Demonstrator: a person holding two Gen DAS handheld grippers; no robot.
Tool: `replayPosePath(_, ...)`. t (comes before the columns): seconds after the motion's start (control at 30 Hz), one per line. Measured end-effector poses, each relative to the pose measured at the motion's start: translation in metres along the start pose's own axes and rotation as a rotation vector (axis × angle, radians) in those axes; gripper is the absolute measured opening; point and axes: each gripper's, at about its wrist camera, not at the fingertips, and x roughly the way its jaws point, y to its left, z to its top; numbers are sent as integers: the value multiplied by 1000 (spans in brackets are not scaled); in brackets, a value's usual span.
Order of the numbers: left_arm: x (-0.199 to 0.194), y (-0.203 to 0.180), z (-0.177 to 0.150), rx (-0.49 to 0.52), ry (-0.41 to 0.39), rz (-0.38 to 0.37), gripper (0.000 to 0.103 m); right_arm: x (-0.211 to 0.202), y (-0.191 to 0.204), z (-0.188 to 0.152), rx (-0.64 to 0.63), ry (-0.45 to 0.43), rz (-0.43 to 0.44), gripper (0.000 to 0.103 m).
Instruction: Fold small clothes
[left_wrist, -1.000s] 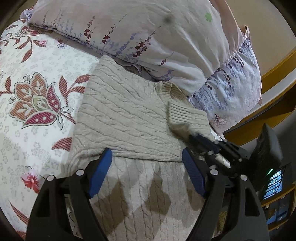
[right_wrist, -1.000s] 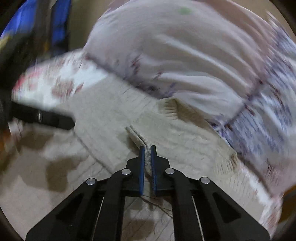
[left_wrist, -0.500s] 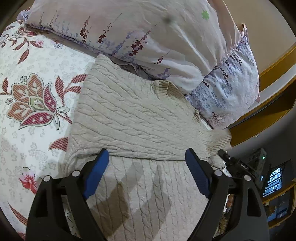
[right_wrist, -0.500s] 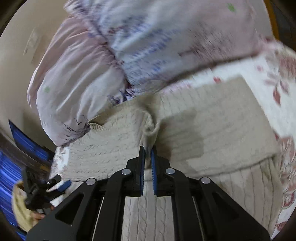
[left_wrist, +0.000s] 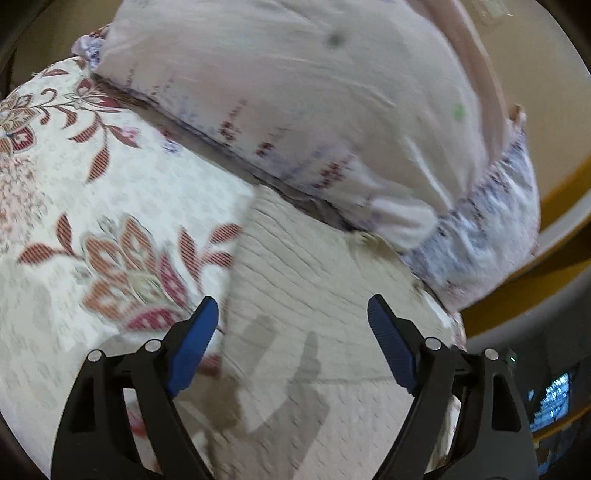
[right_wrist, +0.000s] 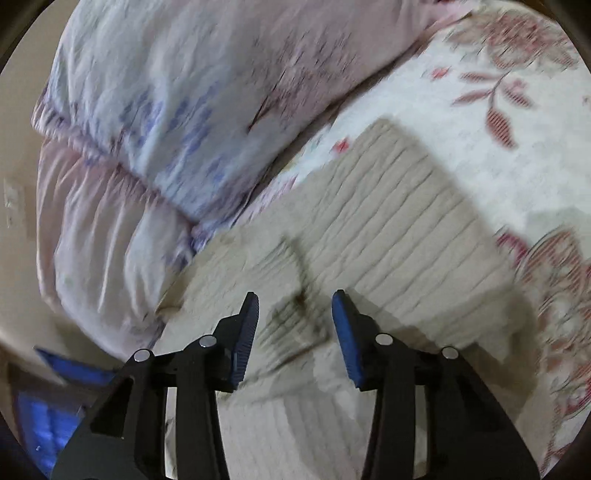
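A beige cable-knit sweater (left_wrist: 317, 280) lies folded on the flowered bedspread (left_wrist: 74, 206), against the pillows. My left gripper (left_wrist: 291, 314) is open and empty, just above the sweater's near left part. In the right wrist view the sweater (right_wrist: 399, 236) lies flat with a sleeve fold across it. My right gripper (right_wrist: 295, 306) is open and empty, just above the sweater's middle. Both views are blurred by motion.
Two big pale flowered pillows (left_wrist: 332, 103) lie behind the sweater, also in the right wrist view (right_wrist: 177, 110). A yellow wooden bed frame (left_wrist: 561, 206) and a lit screen (left_wrist: 550, 398) are at the right. Bare bedspread (right_wrist: 498, 122) stretches beyond the sweater.
My right gripper has opened and let go of the sweater sleeve it was holding; the sleeve now lies on the sweater. My left gripper stayed open and swung to the left.
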Motion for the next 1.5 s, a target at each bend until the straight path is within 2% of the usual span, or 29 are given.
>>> replayPosePath(0.07, 7, 6, 5, -28, 8, 12, 77, 0, -1, 3, -8, -11, 8, 44)
replayPosePath(0.17, 19, 9, 8, -51, 40, 16, 71, 12, 3, 0, -46, 65, 39, 44)
replayPosePath(0.23, 23, 8, 8, -46, 38, 22, 68, 16, 9, -4, -84, 76, 35, 44)
replayPosePath(0.27, 24, 7, 7, -43, 37, 27, 65, 18, 12, -6, -110, 80, 32, 34)
replayPosePath(0.3, 26, 6, 8, -35, 32, 32, 60, 20, 13, -8, -122, 94, 36, 18)
replayPosePath(0.37, 30, 6, 9, -49, 36, 32, 51, 25, 18, -11, -146, 125, 52, 11)
replayPosePath(0.5, 34, 6, 8, -50, 27, 67, 30, -6, 39, -16, -269, -24, 109, 10)
replayPosePath(0.53, 34, 6, 8, -51, 26, 72, 28, -10, 39, -16, -278, -38, 78, 10)
replayPosePath(0.6, 34, 9, 8, -58, 24, 73, 24, -1, 30, -16, -260, -3, -10, 10)
replayPosePath(0.63, 34, 11, 9, -60, 24, 77, 24, 9, 19, -19, -243, 34, -83, 10)
replayPosePath(0.8, 27, 15, 8, -55, 18, 82, 23, 10, 16, -22, -232, 33, -102, 10)
replayPosePath(0.87, 25, 15, 7, -55, 24, 67, 29, 11, 24, -22, -267, 43, -126, 12)
replayPosePath(0.9, 22, 15, 6, -63, 27, 53, 35, 9, 28, -22, -271, 48, -123, 16)
replayPosePath(0.97, 13, 14, 0, -66, 24, 29, 42, -3, 28, -24, -269, 35, -118, 33)
replayPosePath(1.0, 6, 14, -3, -58, 21, 16, 45, -10, 28, -25, -272, 26, -113, 46)
replayPosePath(1.03, -1, 13, -6, -47, 19, 1, 46, -20, 28, -27, -282, 16, -103, 52)
replayPosePath(1.17, -32, 12, -25, -5, 29, -65, 53, -56, 16, -36, -314, 10, -79, 58)
replayPosePath(1.37, -61, 19, -68, 44, 76, -92, 55, -114, -23, -58, -287, 10, -75, 59)
replayPosePath(1.5, -77, 29, -99, 19, 92, -96, 55, -136, -46, -75, -248, 14, -77, 59)
